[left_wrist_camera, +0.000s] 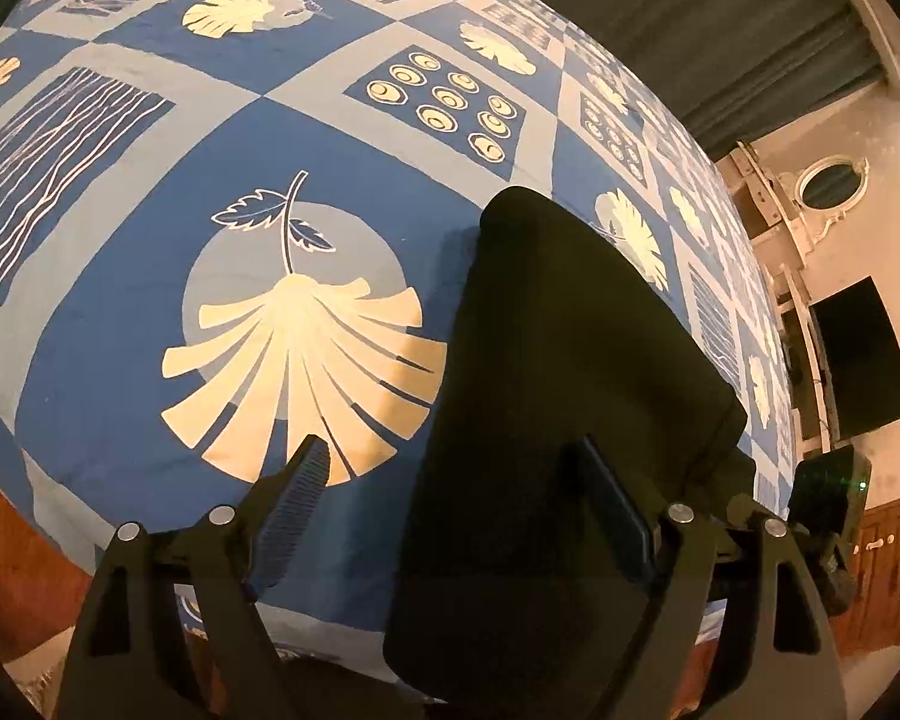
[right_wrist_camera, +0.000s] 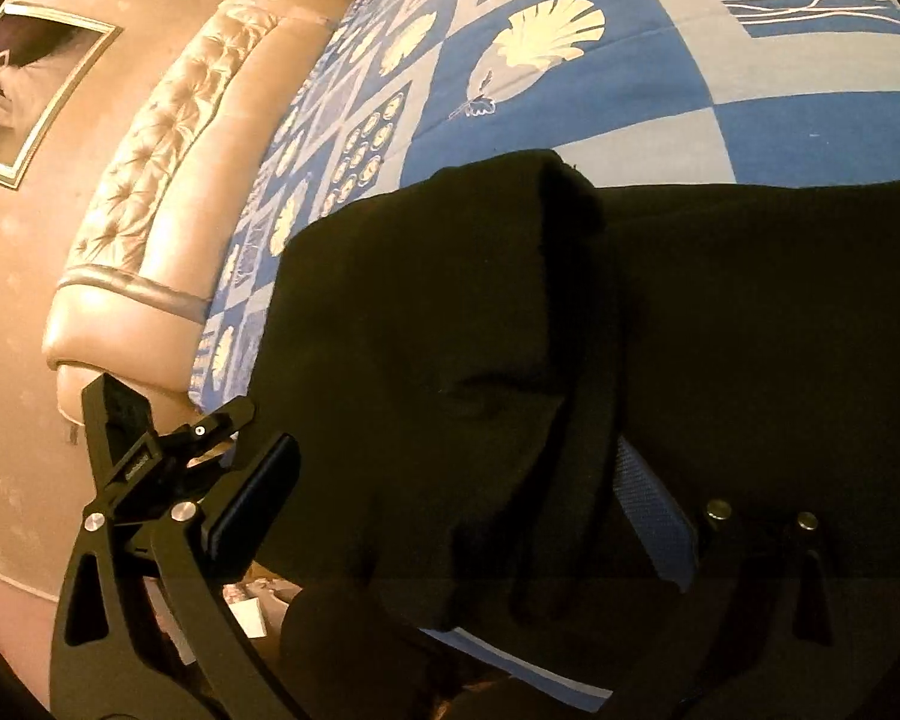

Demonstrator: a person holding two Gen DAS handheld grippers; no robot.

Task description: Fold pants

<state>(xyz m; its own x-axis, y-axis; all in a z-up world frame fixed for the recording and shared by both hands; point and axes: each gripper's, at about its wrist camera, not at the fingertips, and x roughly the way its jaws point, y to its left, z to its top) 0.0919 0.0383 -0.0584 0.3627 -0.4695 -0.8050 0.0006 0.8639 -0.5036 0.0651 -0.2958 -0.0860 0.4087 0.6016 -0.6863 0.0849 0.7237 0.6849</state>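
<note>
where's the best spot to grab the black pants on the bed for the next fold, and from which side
Probably the near end of the black fabric pants, at the edge closest to the person, coming in low from the bed's near side. The pants lie as a long flat strip running away across the blue patterned bedspread, so that end can be lifted over the far end. The open left tool already straddles that edge.

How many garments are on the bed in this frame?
1: the black pants, lying on the blue patterned bedsheet near its edge, between the fingers of both open grippers. Anything beneath the pants would be hidden.
</note>
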